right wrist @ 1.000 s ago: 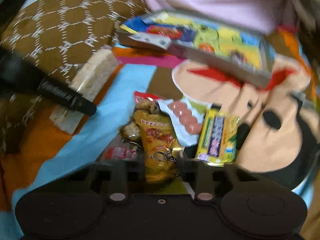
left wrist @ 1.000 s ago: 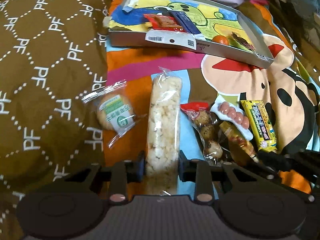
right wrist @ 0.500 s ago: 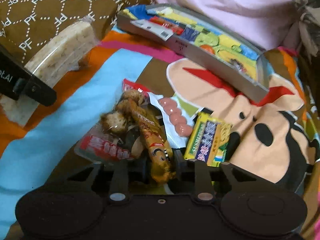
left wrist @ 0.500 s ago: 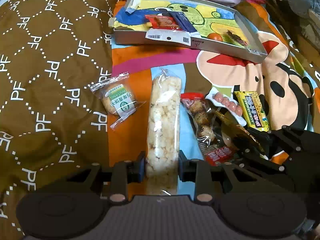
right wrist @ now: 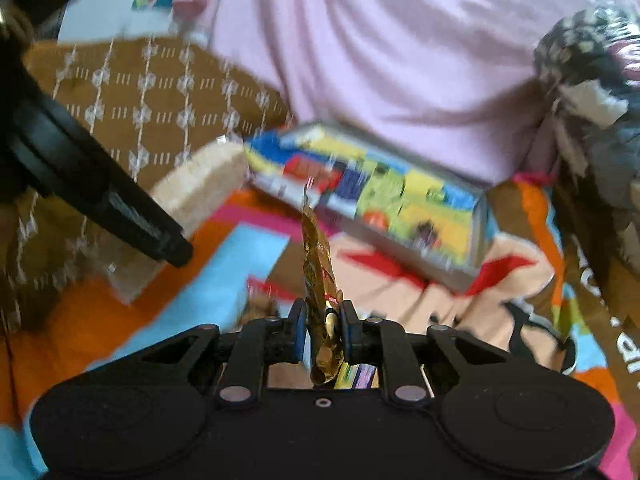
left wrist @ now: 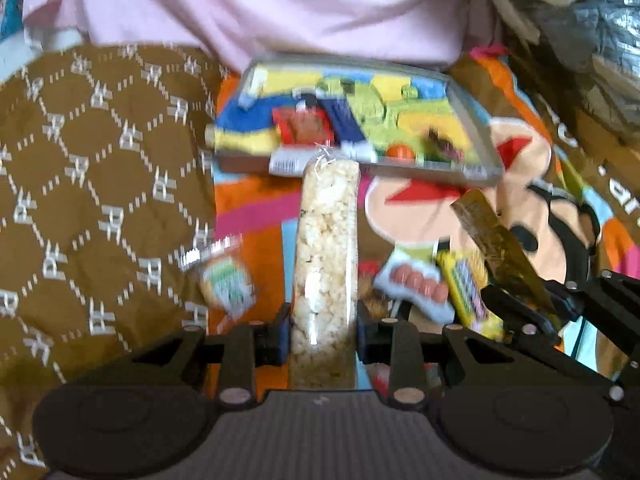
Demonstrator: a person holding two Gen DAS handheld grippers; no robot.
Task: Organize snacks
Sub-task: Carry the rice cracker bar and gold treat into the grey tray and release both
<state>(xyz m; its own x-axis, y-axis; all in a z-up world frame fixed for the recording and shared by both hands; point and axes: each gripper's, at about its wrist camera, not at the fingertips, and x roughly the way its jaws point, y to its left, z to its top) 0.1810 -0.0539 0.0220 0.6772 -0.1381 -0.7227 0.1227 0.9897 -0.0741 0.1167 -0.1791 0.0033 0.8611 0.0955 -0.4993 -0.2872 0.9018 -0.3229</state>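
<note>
Both grippers are now riding higher above the cartoon blanket (left wrist: pixel 420 216) than a second ago, each carrying its snack clear of the pile. Spreading widest, that bright blanket is lying beside a brown patterned quilt (left wrist: pixel 100 168), with pink fabric (left wrist: pixel 280 8) bunching behind them. Next in size, the grey tray (left wrist: pixel 472 172) with its colourful lining is sitting at the far edge of the blanket, holding a red packet (left wrist: pixel 304 126) and a small orange sweet (left wrist: pixel 401 151). Pointing toward the tray, the long puffed rice bar (left wrist: pixel 326 248) is being clamped between the left gripper (left wrist: pixel 322 326) pads. Having just closed further, the right gripper (right wrist: pixel 322 330) is pinching a crumpled gold wrapper (right wrist: pixel 318 264). Smallest, a yellow bar (left wrist: pixel 468 292), a sausage pack (left wrist: pixel 416 284) and a round biscuit (left wrist: pixel 228 286) are lying on the blanket below.
</note>
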